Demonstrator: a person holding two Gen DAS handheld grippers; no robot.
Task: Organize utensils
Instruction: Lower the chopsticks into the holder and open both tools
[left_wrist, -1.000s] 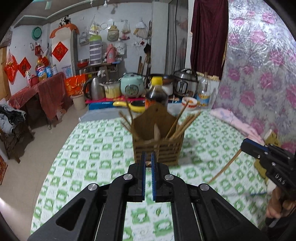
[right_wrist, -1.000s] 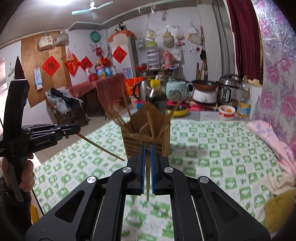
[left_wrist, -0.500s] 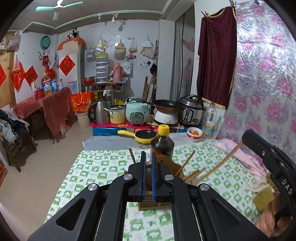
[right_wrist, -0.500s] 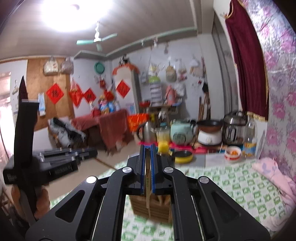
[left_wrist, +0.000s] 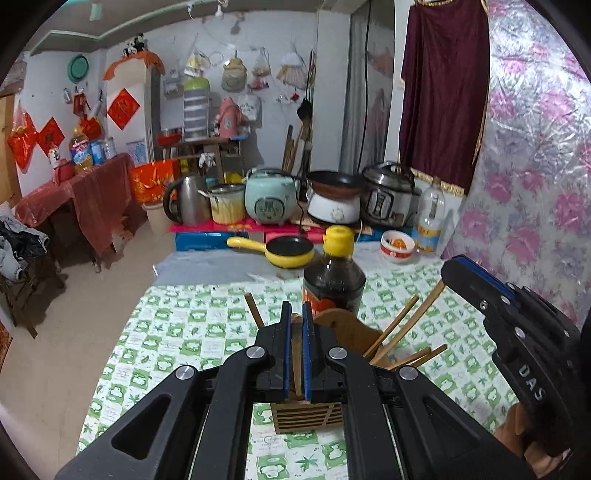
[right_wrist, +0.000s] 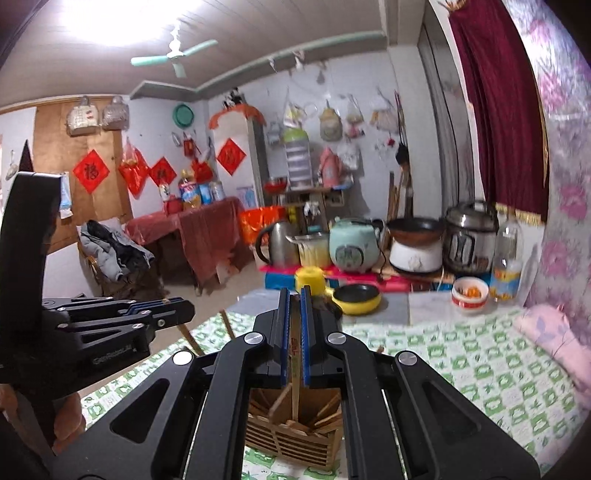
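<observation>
So both grippers are clamped on a chopstick each, right above the holder.

Left gripper (left_wrist: 294, 321) pinches a chopstick (left_wrist: 296, 369) over the holder (left_wrist: 306, 415) on the checked table (left_wrist: 177, 332); only this view shows the sauce bottle (left_wrist: 334, 280) behind it. Right gripper (right_wrist: 294, 295) pinches its own chopstick (right_wrist: 295, 387), and only here can you look down into the holder (right_wrist: 291, 435).

I am in a lived-in home kitchen. Across the middle of the frame stand a kettle (left_wrist: 184, 203), a rice cooker (left_wrist: 269, 201) and a pressure cooker (left_wrist: 388, 195); red paper charms (right_wrist: 90, 170) hang on the wall at upper left, and a checked cloth covers my tabletop (left_wrist: 177, 332) below.
</observation>
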